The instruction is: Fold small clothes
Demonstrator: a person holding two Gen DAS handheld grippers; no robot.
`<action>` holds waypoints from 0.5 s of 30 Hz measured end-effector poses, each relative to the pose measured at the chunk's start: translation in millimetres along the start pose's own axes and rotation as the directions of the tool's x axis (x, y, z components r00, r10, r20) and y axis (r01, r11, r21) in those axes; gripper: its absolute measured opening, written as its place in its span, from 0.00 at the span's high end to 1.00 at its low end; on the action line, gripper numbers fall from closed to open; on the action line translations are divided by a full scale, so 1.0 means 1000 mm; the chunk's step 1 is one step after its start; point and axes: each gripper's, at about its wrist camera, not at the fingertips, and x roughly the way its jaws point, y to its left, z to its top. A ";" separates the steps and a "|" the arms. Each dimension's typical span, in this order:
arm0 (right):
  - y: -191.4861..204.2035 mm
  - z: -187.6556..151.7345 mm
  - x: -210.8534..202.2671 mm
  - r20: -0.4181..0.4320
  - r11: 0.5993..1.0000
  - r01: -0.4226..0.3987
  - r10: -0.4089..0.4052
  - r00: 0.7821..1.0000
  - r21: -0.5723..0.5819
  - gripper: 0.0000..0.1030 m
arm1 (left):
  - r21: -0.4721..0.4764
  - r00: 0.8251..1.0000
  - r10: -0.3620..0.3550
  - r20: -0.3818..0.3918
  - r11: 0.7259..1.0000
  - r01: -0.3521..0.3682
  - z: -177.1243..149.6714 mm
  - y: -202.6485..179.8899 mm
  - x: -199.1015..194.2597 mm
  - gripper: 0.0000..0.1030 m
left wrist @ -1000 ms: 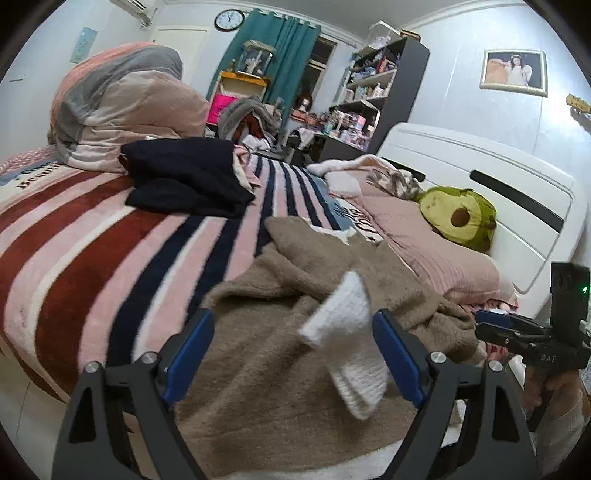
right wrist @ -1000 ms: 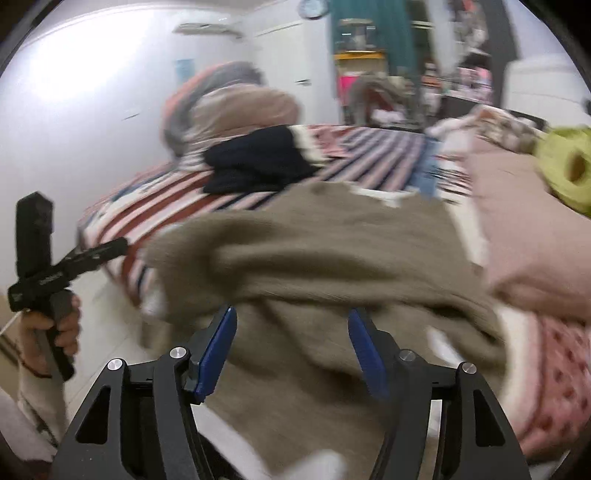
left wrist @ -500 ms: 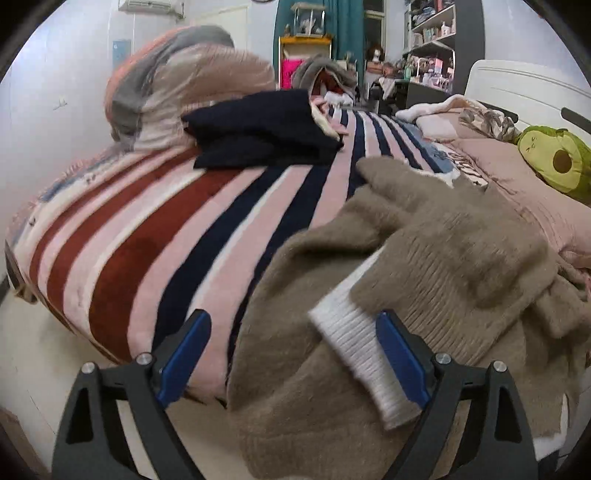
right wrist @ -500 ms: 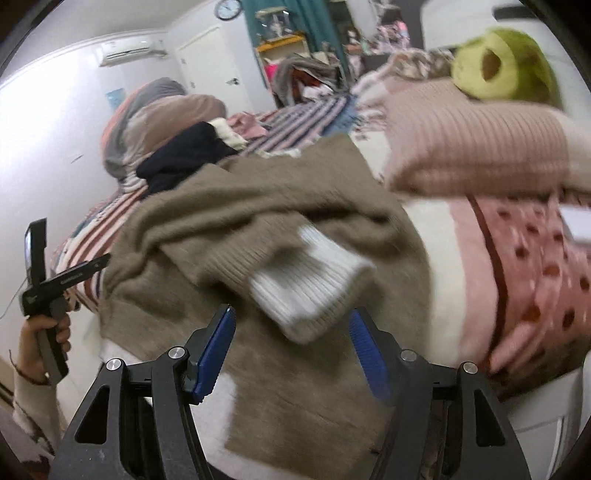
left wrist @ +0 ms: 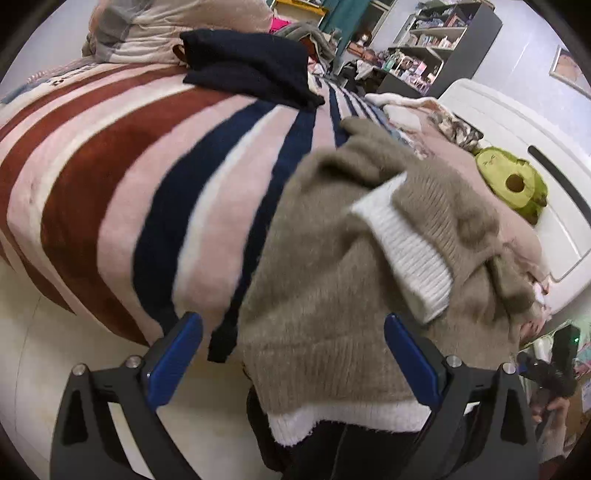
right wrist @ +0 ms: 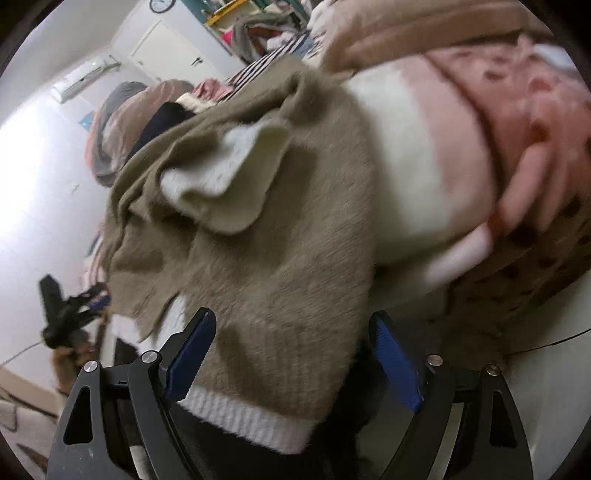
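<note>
A fuzzy taupe sweater (left wrist: pixel 332 295) with white cuffs and a white hem lies crumpled at the bed's near edge, its hem (left wrist: pixel 332 417) hanging over the side. One white cuff (left wrist: pixel 406 251) rests folded on top. My left gripper (left wrist: pixel 291 319) hovers low over the hem's left part, its jaws opening wide; the knit lies between the blue pads without being pressed. My right gripper (right wrist: pixel 291 315) straddles the sweater (right wrist: pixel 266 240) at its right lower corner above the hem (right wrist: pixel 243 417), jaws opening too, nothing pinched. Each view shows the other gripper at its edge, held by a hand.
A red, pink and navy striped blanket (left wrist: pixel 129 177) covers the bed. Folded dark clothes (left wrist: pixel 251 70) and a bundled quilt (left wrist: pixel 166 26) sit farther back. An avocado plush (left wrist: pixel 513 184) leans by the white headboard (left wrist: pixel 517 122). Pale floor (left wrist: pixel 37 350) lies below the edge.
Both grippers have sunk toward the bed's edge and the sweater's hem. Both jaws stand wider than before. The right view has rolled, tilting the bed.
</note>
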 end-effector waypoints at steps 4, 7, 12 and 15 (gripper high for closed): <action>0.015 0.003 0.009 -0.001 0.999 -0.017 0.017 1.000 -0.028 0.20 | -0.039 0.999 -0.034 -0.016 0.999 0.034 -0.008 0.004 0.010 0.06; 0.022 0.005 0.010 0.004 0.998 -0.049 0.049 0.999 -0.044 0.28 | -0.050 0.997 -0.078 -0.028 0.996 0.077 -0.010 0.002 0.017 0.06; 0.034 0.009 0.013 0.008 0.994 -0.083 0.084 0.996 -0.075 0.43 | -0.079 0.992 -0.119 -0.034 0.990 0.116 -0.010 -0.001 0.026 0.06; 0.040 0.011 0.014 0.017 0.992 -0.083 0.085 0.996 -0.096 0.55 | -0.071 0.989 -0.142 -0.041 0.988 0.139 -0.010 -0.008 0.027 0.18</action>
